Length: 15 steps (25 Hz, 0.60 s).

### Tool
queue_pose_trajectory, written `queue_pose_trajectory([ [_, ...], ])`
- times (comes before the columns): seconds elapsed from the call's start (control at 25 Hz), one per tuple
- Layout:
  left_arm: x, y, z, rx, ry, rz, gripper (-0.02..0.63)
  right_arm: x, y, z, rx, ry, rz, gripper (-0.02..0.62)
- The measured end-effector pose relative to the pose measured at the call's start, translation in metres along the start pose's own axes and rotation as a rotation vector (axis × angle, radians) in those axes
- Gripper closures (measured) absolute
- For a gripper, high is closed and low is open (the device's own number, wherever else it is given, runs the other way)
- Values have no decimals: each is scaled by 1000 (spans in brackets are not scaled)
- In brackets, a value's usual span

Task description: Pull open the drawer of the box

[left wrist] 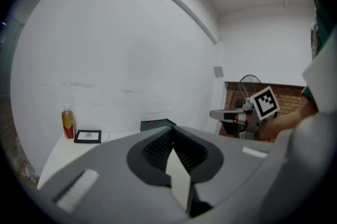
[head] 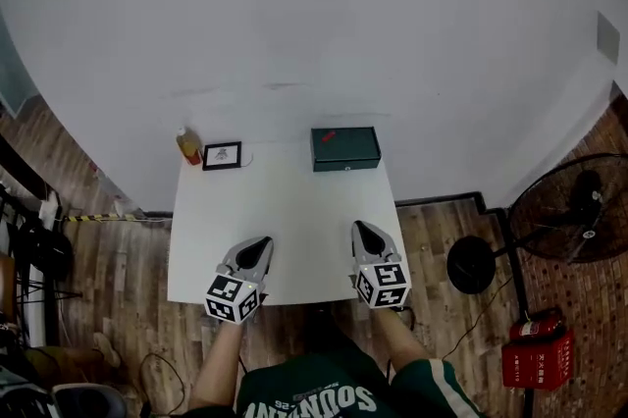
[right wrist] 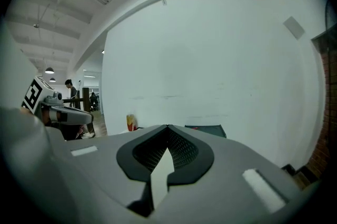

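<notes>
The left tool (head: 260, 249) and right tool (head: 362, 231) are held clenched and empty over the near edge of the bench (head: 294, 210), seemingly in readiness, while the box (head: 345, 148) is left unopened at the far edge.

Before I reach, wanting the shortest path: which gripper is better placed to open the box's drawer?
Right. The right gripper lines up almost straight with the box at the far edge of the table; the left gripper sits further to the side. Both have shut, empty jaws.
</notes>
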State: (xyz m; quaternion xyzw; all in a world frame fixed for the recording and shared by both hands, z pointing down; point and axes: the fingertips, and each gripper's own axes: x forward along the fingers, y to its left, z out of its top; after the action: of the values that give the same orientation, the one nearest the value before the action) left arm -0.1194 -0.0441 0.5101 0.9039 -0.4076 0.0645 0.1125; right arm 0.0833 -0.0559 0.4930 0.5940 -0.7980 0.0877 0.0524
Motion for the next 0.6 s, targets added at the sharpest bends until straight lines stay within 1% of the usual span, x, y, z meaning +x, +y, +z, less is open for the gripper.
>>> queue_pose_trajectory([
  [0.2, 66, 29, 24, -8, 2, 21, 554, 66, -37, 19, -5, 8, 25, 594],
  [0.32, 96, 42, 33, -18, 0, 36, 554, 97, -54, 25, -9, 9, 40, 594],
  [0.6, 139, 61, 30, -41, 38, 27, 554, 137, -74, 18, 10, 39, 48, 594],
])
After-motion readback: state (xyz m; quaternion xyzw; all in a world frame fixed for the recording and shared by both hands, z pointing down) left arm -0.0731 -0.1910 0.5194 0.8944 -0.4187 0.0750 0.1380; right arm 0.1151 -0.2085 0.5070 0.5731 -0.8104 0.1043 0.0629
